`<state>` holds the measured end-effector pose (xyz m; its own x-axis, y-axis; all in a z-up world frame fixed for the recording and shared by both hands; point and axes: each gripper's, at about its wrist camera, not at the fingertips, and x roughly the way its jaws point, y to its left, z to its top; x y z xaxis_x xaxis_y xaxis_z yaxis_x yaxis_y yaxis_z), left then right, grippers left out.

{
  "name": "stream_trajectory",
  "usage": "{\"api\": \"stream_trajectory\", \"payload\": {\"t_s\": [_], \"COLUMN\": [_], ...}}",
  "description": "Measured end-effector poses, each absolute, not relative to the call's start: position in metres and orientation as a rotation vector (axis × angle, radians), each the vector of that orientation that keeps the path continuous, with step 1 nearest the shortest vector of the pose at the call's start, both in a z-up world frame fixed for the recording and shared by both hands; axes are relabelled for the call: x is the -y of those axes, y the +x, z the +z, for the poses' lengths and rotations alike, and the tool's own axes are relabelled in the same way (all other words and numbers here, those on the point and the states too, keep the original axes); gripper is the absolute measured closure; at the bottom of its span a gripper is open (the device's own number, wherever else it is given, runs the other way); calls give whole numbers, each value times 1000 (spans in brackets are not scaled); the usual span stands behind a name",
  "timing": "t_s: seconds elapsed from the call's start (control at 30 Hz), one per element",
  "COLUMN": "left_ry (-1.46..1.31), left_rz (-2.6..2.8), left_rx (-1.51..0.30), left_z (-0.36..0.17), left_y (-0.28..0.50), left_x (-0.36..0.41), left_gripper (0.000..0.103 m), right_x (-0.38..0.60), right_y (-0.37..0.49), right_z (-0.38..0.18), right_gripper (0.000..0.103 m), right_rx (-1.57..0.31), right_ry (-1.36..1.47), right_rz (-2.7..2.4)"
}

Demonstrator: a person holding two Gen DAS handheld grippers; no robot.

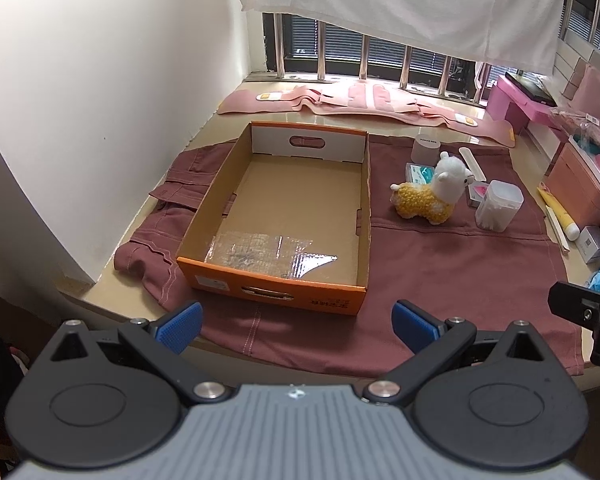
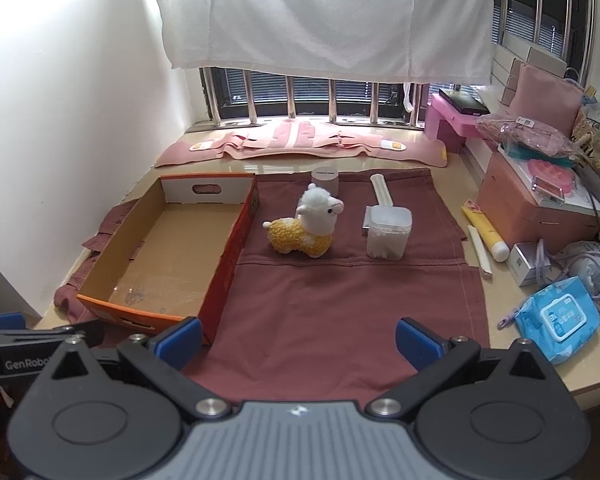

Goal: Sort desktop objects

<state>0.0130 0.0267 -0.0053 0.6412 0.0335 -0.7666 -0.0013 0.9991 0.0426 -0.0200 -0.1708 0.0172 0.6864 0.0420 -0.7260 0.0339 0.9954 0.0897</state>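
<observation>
Hovering at the near edge of the table (image 2: 452,168), both sets of fingers spread wide and empty.

Left gripper (image 1: 298,326): blue pads parted, nothing between them, held just short of the orange front wall of the cardboard box (image 1: 268,290).

Right gripper (image 2: 298,338): blue pads likewise parted and empty, above the near stretch of the maroon cloth (image 2: 340,300); its left finger (image 2: 180,338) sits just beside the box's near right corner.

Cardboard box: open-topped, orange outside, plain brown inside, hand-slot cut in the far white wall; a patch of clear tape on its floor. It rests on the left part of the cloth and holds nothing.

Plush alpaca (image 2: 306,226): yellow knitted body, white head, upright on the cloth just right of the box, head turned rightward.

Cotton swab container (image 2: 388,234): translucent, lidded, standing near the alpaca's right.

White scoop-like item (image 2: 382,194): lying behind the swab container.

Small white cylinder (image 2: 325,178): standing behind the alpaca, at the cloth's far edge.

Small packet (image 1: 420,173): partly hidden behind the alpaca.

Off the cloth, right side: yellow tube (image 2: 484,232), blue wipes pack (image 2: 556,318), pink boxes (image 2: 536,212).

Beyond: pink mat (image 2: 300,142) along the barred window (image 2: 300,92).
</observation>
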Motion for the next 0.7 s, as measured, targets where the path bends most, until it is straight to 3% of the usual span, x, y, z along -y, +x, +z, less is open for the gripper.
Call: {"api": "stream_trajectory", "payload": {"t_s": [0.7], "left_ry": [91], "left_rz": [-86], "left_rx": [-819], "left_z": [2], "left_y": [7], "left_x": [-31], "left_gripper": [0], "right_x": [152], "right_y": [-35], "right_z": [17], "right_gripper": [0], "right_rx": [-773], "right_ry": [79], "right_rz": [-71]}}
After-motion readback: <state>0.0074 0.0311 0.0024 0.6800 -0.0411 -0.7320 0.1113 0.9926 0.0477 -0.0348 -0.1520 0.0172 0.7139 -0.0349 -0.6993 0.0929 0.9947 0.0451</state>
